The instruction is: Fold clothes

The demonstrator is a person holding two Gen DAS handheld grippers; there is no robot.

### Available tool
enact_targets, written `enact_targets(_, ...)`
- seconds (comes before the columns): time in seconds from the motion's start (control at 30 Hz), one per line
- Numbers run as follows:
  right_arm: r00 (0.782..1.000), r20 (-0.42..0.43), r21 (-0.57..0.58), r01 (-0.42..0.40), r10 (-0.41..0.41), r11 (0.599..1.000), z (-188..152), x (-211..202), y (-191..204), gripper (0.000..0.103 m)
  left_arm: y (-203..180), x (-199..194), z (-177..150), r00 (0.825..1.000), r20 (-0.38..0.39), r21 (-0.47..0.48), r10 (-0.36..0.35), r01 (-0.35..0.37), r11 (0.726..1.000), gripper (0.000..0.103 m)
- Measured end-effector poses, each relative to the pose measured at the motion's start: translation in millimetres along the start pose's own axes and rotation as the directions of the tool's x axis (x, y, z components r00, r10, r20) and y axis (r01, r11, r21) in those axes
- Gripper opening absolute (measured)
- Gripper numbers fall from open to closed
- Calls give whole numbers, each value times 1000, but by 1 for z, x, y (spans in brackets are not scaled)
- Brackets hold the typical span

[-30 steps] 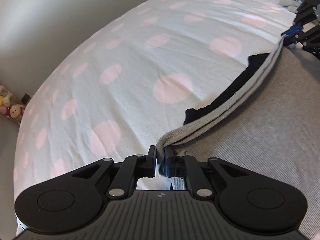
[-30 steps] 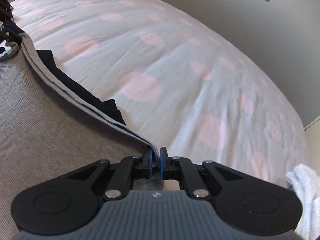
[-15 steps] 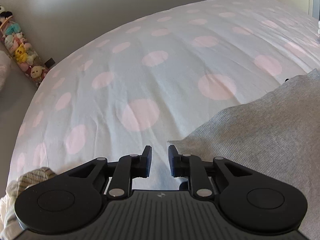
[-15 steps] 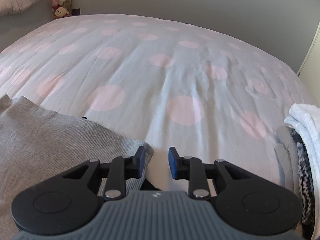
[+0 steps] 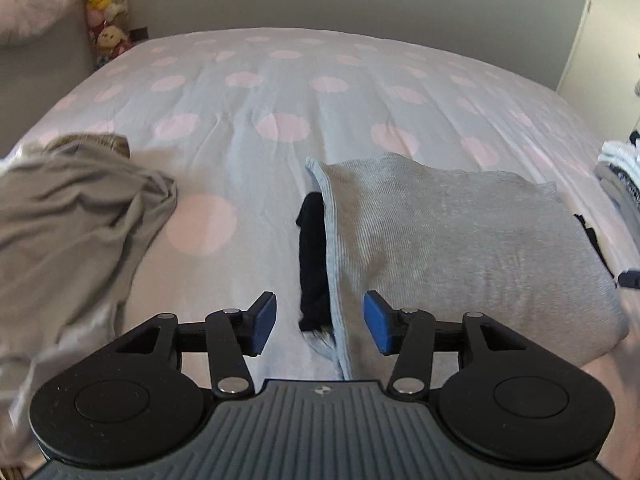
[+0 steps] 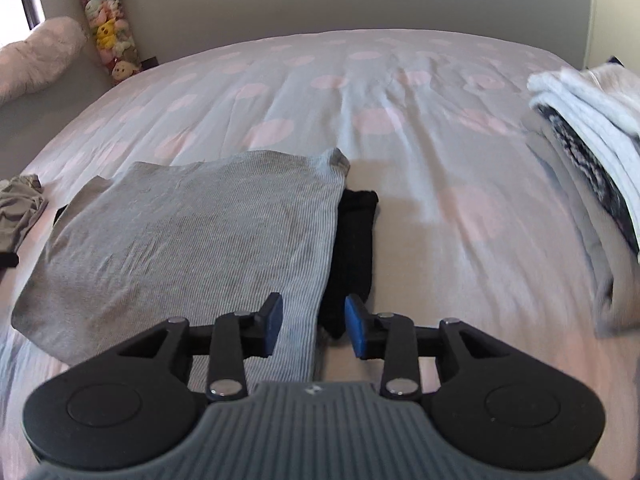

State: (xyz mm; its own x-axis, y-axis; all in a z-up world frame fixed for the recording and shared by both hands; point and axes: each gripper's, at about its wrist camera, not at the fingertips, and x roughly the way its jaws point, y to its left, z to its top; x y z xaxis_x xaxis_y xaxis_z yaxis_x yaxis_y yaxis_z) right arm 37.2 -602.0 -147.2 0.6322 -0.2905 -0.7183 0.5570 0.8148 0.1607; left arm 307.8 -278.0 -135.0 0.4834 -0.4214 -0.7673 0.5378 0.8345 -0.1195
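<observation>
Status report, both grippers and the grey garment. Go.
Left gripper and right gripper open, jaws just opened, gripping nothing. Grey garment lies folded on bed, black part sticking out. Nothing in the way.

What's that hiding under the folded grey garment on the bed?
Black fabric sticks out from under the grey garment along one side edge. Whether it is a separate item or part of the same garment stays hidden by the grey layer.

Change record — my left gripper (image 5: 320, 322): was clamped on the hem of the grey ribbed knit garment (image 5: 460, 240), jaws since opening, now spread with that hem lying loose between them. My right gripper (image 6: 313, 326): same — released, jaws just opened wider. Garment: formerly stretched taut between both, now lying folded on the bed.
</observation>
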Motion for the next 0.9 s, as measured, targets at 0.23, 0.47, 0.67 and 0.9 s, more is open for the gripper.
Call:
enact_targets(0.23, 998, 61, 182, -7, -4, 983, -57, -11, -8, 50, 6, -4, -52, 1000, 24, -218, 11, -5, 976, 46)
enact_targets(0.47, 991, 96, 367, -121, 92, 922, -67, 6, -23, 56, 16, 5, -71, 999, 37, -345, 5, 8, 939, 50)
enact_targets(0.67, 993, 98, 266, -95, 71, 959, -68, 17, -5, 55, 3, 12, -73, 998, 40, -291, 50, -36, 956, 50)
enact_targets(0.9, 990, 121, 194, -101, 78, 976, -66, 27, 3, 39, -3, 20, -72, 997, 56, -257, 58, -42, 966, 41)
